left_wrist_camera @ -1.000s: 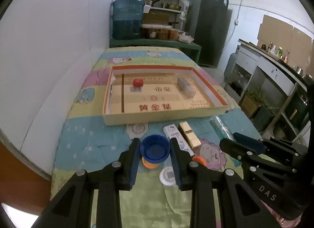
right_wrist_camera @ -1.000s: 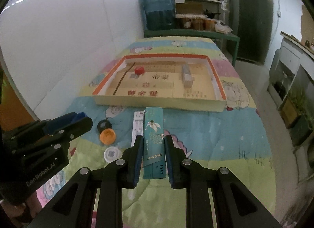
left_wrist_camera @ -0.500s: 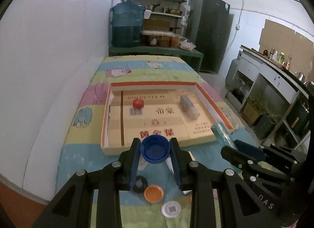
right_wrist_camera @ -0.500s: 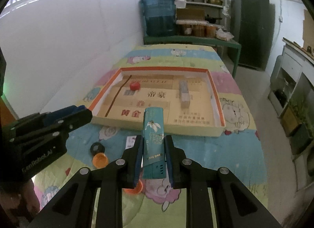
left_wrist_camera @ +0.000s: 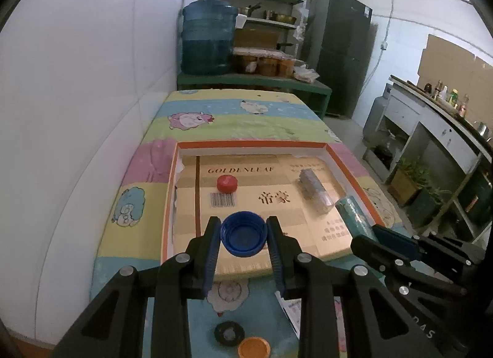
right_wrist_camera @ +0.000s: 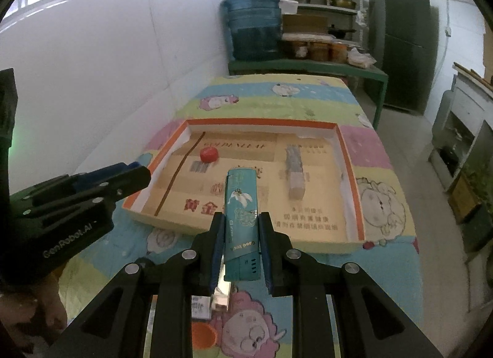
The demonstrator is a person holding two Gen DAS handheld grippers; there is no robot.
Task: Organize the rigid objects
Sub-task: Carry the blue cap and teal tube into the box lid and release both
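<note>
My left gripper (left_wrist_camera: 244, 236) is shut on a blue bottle cap (left_wrist_camera: 244, 233) and holds it over the near edge of the shallow cardboard tray (left_wrist_camera: 252, 144). My right gripper (right_wrist_camera: 240, 228) is shut on a teal box (right_wrist_camera: 241, 211) and holds it above the tray's near wall (right_wrist_camera: 246, 230). In the tray lie a red cap (left_wrist_camera: 227, 183) and a grey wrapped block (left_wrist_camera: 315, 191); both also show in the right wrist view, the red cap (right_wrist_camera: 209, 154) and the block (right_wrist_camera: 295, 175).
On the cartoon-print cloth before the tray lie a black cap (left_wrist_camera: 229, 333), an orange cap (left_wrist_camera: 254, 347) and a white packet (left_wrist_camera: 292, 311). A white wall runs along the left. A water jug (left_wrist_camera: 209, 37) and shelves stand beyond the table.
Both grippers have moved forward from over the cloth to the tray's near edge, each still holding its object. The loose caps now lie behind and below the fingers.
</note>
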